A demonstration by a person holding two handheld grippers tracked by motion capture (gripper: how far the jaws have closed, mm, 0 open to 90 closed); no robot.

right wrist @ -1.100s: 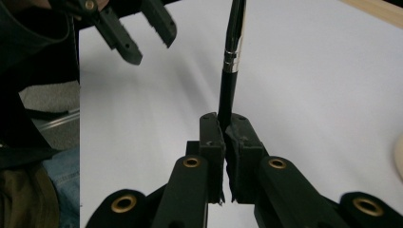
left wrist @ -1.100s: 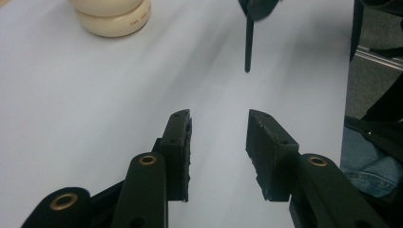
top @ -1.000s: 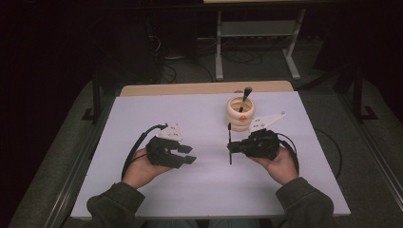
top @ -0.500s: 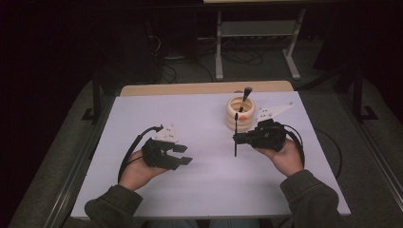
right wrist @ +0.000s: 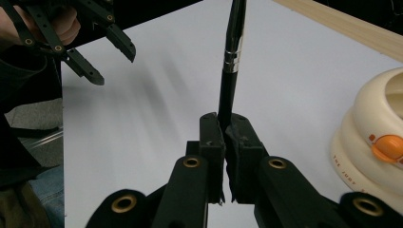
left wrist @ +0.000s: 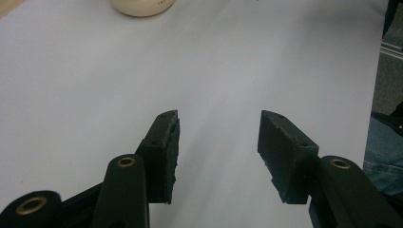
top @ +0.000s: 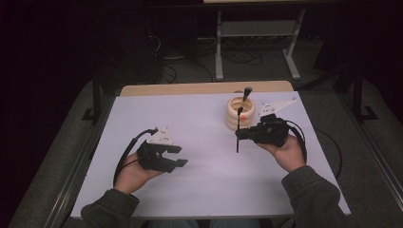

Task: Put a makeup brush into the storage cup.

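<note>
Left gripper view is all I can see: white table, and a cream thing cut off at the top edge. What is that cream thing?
Observer: A ringed cream pot with an orange button on its side. It stands near the far edge of the table.
Operator: Is anything in it?
Observer: Yes, a black brush stands in it, bristles up.
Operator: And the right gripper?
Observer: The right gripper is shut on a slim black stick with a silver band, and it is close beside the pot.
</note>
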